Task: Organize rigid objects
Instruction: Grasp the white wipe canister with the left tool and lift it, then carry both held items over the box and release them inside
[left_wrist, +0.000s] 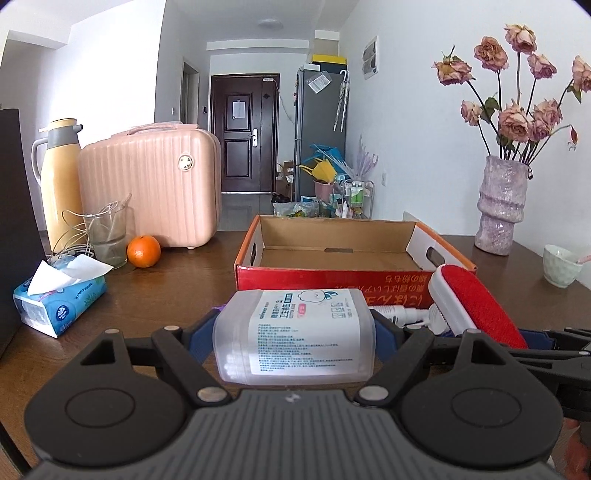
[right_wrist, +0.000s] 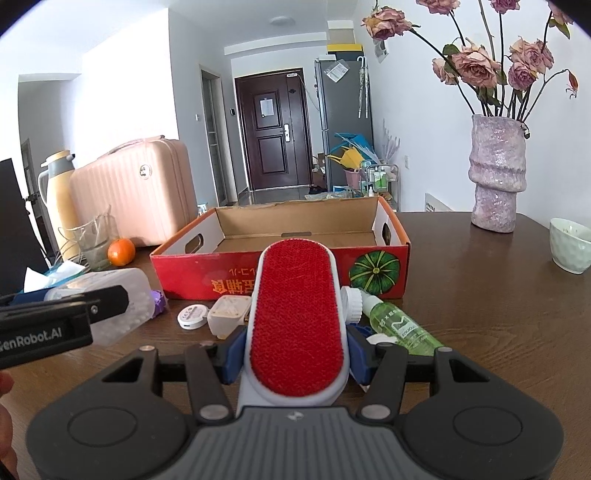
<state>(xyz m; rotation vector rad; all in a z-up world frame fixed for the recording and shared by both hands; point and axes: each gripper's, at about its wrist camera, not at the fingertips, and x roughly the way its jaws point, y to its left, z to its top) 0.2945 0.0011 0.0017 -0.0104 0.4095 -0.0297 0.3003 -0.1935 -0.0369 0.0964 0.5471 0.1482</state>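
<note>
My left gripper is shut on a clear plastic box of cotton swabs with a white label, held above the table just before the red cardboard box. My right gripper is shut on a red lint brush with a white frame, its blue pads pressing both sides. The red cardboard box lies open and empty behind it. On the table before the box lie a green spray bottle, a white plug adapter and a small round white case.
A pink suitcase, yellow thermos, glass cup with cables, orange and tissue pack stand at the left. A purple vase of dried roses and a pale green bowl are at the right.
</note>
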